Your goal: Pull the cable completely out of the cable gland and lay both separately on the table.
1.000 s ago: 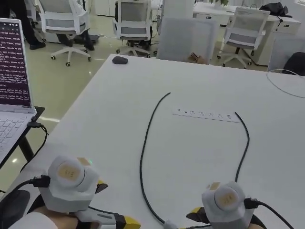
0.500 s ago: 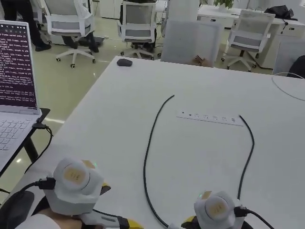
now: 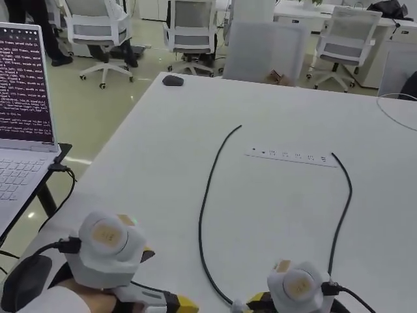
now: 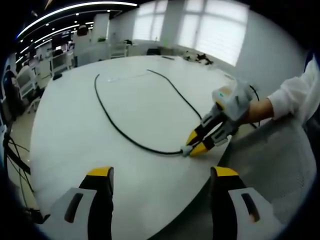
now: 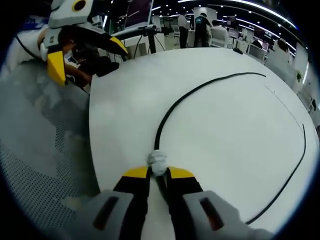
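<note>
A long black cable (image 3: 202, 202) lies in a wide loop on the white table (image 3: 150, 163). Its near end carries a small white cable gland (image 3: 238, 305) by the table's front edge. My right gripper (image 3: 259, 301) is shut on that gland (image 5: 157, 162), and the cable (image 5: 185, 97) runs away from the right gripper (image 5: 158, 172) across the table. My left gripper (image 3: 176, 303) hovers at the front left corner, open and holding nothing. In the left gripper view, the left gripper (image 4: 157, 175) faces the gland (image 4: 186, 150) and the cable (image 4: 120, 131) from some distance.
A white power strip (image 3: 291, 156) lies inside the cable loop's far side. A dark mouse (image 3: 172, 80) sits at the far table edge. An open laptop (image 3: 19, 130) stands on a side stand to the left. Office chairs (image 3: 189, 32) are beyond the table.
The head camera has shifted a little. My right gripper has edged left toward the cable's near end and now sits against the gland. The left gripper has hardly moved.
</note>
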Action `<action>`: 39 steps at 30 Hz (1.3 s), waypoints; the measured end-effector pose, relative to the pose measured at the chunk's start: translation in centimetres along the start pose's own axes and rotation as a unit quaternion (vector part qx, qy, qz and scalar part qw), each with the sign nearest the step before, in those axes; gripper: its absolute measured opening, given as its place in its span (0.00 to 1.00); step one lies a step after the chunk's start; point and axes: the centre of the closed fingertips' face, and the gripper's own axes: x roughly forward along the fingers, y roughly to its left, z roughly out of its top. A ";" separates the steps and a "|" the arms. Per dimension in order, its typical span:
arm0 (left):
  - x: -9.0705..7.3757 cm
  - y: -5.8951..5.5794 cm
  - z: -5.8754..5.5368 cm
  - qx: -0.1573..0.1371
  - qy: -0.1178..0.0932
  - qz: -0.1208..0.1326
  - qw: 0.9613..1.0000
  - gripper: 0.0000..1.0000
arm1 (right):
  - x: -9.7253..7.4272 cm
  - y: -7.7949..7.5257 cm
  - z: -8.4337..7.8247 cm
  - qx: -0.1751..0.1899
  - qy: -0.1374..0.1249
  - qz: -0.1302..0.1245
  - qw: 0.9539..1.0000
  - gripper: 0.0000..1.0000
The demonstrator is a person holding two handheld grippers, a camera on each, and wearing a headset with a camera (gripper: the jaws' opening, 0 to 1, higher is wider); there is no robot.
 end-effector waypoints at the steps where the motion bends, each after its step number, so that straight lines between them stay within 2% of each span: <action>1: 0.0 0.0 0.0 0.001 0.001 0.000 1.000 0.80 | -0.2 0.0 0.1 -0.002 0.000 0.001 1.000 0.11; 8: -0.1 0.2 0.1 -0.001 -0.001 0.005 1.000 0.80 | -1.0 0.0 0.7 -0.009 -0.004 0.008 1.000 0.11; 12: -0.6 0.3 1.3 0.022 -0.026 0.012 0.999 0.73 | -2.1 0.1 2.0 -0.036 -0.021 0.009 0.999 0.11; 18: -0.8 -0.5 2.4 0.038 -0.050 -0.001 0.998 0.69 | -3.9 0.3 3.8 -0.047 -0.050 0.020 0.997 0.10; 22: -1.2 -1.0 3.3 0.045 -0.069 -0.013 0.997 0.64 | -5.7 0.4 5.1 -0.068 -0.064 0.027 0.995 0.10; 24: -1.5 -1.2 4.4 0.063 -0.091 -0.016 0.994 0.59 | -6.5 0.6 5.7 -0.080 -0.072 0.035 0.994 0.10; 25: -1.7 -1.4 5.1 0.080 -0.106 -0.019 0.991 0.57 | -7.0 0.8 6.1 -0.086 -0.076 0.039 0.993 0.10; 27: -1.9 -1.8 5.7 0.088 -0.117 -0.025 0.989 0.55 | -7.8 1.1 6.7 -0.098 -0.081 0.045 0.991 0.10; 29: -2.2 -2.8 6.6 0.097 -0.133 -0.043 0.985 0.50 | -8.7 1.6 7.4 -0.116 -0.088 0.053 0.988 0.10; 31: -2.5 -4.0 7.7 0.103 -0.148 -0.072 0.981 0.45 | -9.6 2.2 8.2 -0.130 -0.095 0.060 0.985 0.10; 33: -2.8 -5.6 8.7 0.114 -0.164 -0.109 0.974 0.40 | -10.4 2.8 8.8 -0.149 -0.102 0.066 0.981 0.10; 34: -3.0 -6.2 9.0 0.119 -0.168 -0.122 0.971 0.38 | -10.7 3.0 9.1 -0.155 -0.104 0.068 0.980 0.10; 35: -3.1 -7.0 9.3 0.131 -0.169 -0.141 0.967 0.36 | -11.2 3.3 9.4 -0.163 -0.108 0.071 0.978 0.10; 37: -2.9 -7.9 9.3 0.150 -0.162 -0.156 0.963 0.35 | -11.8 3.8 10.0 -0.175 -0.114 0.078 0.975 0.10; 39: -2.7 -8.5 9.3 0.158 -0.157 -0.167 0.961 0.36 | -12.2 4.2 10.2 -0.188 -0.115 0.080 0.972 0.10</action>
